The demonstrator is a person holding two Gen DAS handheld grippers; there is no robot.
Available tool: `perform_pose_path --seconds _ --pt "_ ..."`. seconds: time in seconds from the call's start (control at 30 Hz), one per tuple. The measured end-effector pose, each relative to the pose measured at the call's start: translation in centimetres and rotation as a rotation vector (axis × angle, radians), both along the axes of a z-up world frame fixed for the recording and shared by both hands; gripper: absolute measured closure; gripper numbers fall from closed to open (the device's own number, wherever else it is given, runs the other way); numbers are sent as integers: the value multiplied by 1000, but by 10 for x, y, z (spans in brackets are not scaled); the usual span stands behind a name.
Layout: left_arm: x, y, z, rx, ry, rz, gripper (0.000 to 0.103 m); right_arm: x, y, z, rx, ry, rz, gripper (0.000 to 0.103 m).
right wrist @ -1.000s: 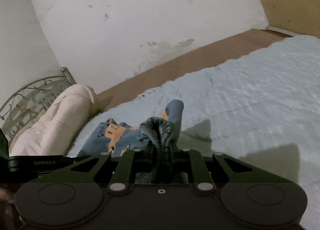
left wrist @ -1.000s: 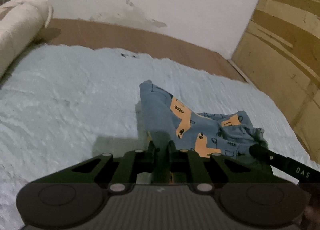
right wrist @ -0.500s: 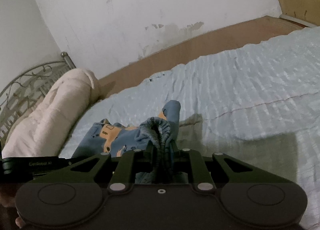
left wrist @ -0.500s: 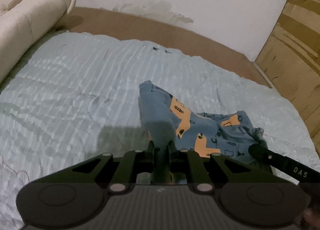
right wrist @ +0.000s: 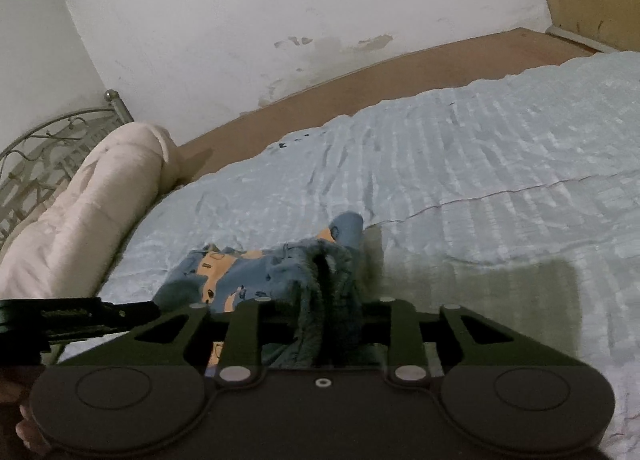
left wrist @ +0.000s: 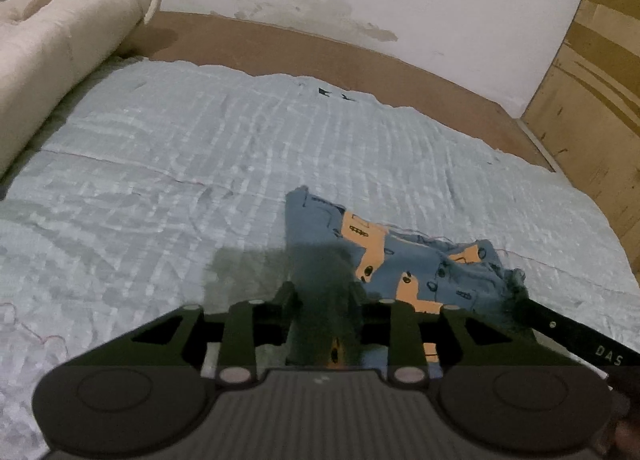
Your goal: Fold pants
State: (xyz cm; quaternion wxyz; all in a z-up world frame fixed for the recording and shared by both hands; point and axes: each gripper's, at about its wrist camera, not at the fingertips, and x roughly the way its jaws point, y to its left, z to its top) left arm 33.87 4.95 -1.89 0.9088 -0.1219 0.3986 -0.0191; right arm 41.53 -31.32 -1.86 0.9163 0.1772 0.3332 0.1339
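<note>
Small blue pants [left wrist: 400, 260] with orange car prints lie crumpled on the light blue bedspread [left wrist: 200, 160]. My left gripper [left wrist: 322, 292] is at their near left corner. Its jaws are opening, and a dark fold of the fabric still fills the gap between them. In the right wrist view the pants [right wrist: 240, 272] lie just ahead, and my right gripper [right wrist: 330, 292] has the bunched waistband between its jaws, which are also opening. Each gripper shows in the other's view: the right one [left wrist: 568, 336] at the lower right, the left one [right wrist: 80, 316] at the lower left.
A rolled cream blanket [left wrist: 60, 40] lies along the bed's left side, with a metal headboard [right wrist: 48, 148] behind it. A brown board [left wrist: 320, 52] runs along the white wall at the far edge. A wooden panel [left wrist: 592, 80] stands at the right.
Both grippers came down toward the bed with the pants, then their jaws widened. The cloth that was pinched tight now sits looser between the fingers.
</note>
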Motion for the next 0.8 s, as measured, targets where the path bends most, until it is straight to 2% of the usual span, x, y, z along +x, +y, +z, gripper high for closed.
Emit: perform_pose_path --seconds 0.07,0.1,0.13,0.27,0.33,0.43,0.5,0.57,0.8 --pt "-5 0 5 0 -8 0 61 -6 -1 4 -7 -12 0 68" --pt "-8 0 8 3 -16 -2 54 -9 -1 7 -13 -21 0 65" --pt "-13 -2 12 11 -30 -4 47 -14 0 10 -24 -34 4 60" --pt "-35 -5 29 54 -91 -21 35 -38 2 25 -66 -88 17 45" --pt "-51 -6 38 71 -126 -25 24 -53 3 32 -82 -116 19 33" --pt "-75 -6 50 92 -183 -23 12 -79 4 42 -104 -161 24 20" --pt "-93 -5 56 103 -214 -25 8 -97 6 48 -114 -184 32 15" --pt "-111 -5 58 116 -243 -32 4 -114 7 52 -117 -201 29 3" --pt "-172 -2 53 145 -304 -40 0 -177 15 53 -136 -228 20 1"
